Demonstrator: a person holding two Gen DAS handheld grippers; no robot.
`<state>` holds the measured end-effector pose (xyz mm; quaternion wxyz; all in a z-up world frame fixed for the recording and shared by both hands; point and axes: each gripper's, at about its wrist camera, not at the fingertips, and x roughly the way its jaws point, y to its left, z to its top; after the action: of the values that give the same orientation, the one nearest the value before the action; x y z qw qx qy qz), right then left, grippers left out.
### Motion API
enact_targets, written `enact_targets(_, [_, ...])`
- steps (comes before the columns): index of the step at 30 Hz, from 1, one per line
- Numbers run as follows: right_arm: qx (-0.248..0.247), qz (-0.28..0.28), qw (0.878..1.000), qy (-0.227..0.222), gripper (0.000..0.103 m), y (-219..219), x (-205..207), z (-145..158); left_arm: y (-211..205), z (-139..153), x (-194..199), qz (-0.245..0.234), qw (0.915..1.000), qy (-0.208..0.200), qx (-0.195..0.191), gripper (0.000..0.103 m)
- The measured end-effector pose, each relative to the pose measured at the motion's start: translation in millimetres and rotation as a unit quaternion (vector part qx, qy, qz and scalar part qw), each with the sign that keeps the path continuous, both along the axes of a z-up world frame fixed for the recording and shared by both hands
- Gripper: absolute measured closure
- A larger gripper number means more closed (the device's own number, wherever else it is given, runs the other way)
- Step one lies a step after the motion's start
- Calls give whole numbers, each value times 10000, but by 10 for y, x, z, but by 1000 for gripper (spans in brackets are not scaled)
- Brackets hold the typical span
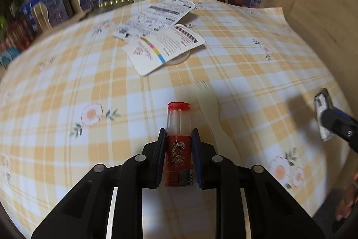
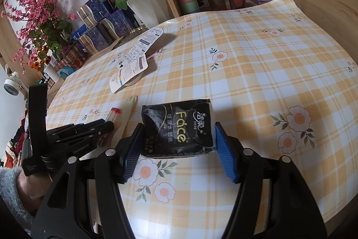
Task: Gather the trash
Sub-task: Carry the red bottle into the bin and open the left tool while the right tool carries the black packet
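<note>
Left gripper (image 1: 178,145) clamped narrow on its load, right gripper (image 2: 179,145) spread wide around its load.

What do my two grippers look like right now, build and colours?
Both are black linkage frames with round silver pivot pins. The left gripper has dark navy ribbed pads, the right gripper brighter blue ribbed ones. A grey fuzzy sleeve covers the left arm.

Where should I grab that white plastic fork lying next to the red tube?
Take the plastic fork across its narrow handle, coming from straight above. It lies flat on the tablecloth, so only its thin side edges offer the fingers a hold; its tines point toward the paper cards.
</note>
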<state>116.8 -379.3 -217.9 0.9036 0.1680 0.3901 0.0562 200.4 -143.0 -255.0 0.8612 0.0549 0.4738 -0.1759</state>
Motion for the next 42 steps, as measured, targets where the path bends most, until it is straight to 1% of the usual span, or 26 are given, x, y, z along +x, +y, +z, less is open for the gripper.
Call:
enact_targets(5, [29, 45, 10000, -59, 40, 48, -58, 67, 151, 166, -148, -143, 9996, -79, -213, 81])
enact_targets(11, [76, 171, 9997, -124, 40, 199, -172, 186, 403, 458, -426, -309, 9984, -140, -446, 81])
enact_targets(16, [53, 330, 9994, -134, 40, 380, -310, 287, 656, 652, -762, -419, 9967, -115, -682, 81])
enact_targets(21, [-2, 452, 9989, -122, 40, 541, -469, 368, 904, 753, -1165, -490, 9950, -105, -860, 81])
enact_targets(26, [-105, 570, 9982, -121, 40, 709, -672, 459, 1069, 756, -1493, -602, 9939, -131, -910, 81])
enact_targets(32, [-233, 712, 9971, -97, 40, 907, -924, 514, 1193, 702, -1898, -923, 9913, -169, -925, 81])
enact_targets(37, [-297, 806, 9963, -82, 40, 1008, -1092, 508, 1197, 517, -2185, -1219, 9894, -71, -790, 81])
enact_targets(42, [-318, 871, 9957, -26, 40, 1058, -1207, 473, 1170, 209, -2326, -1342, 9890, 209, -583, 81])
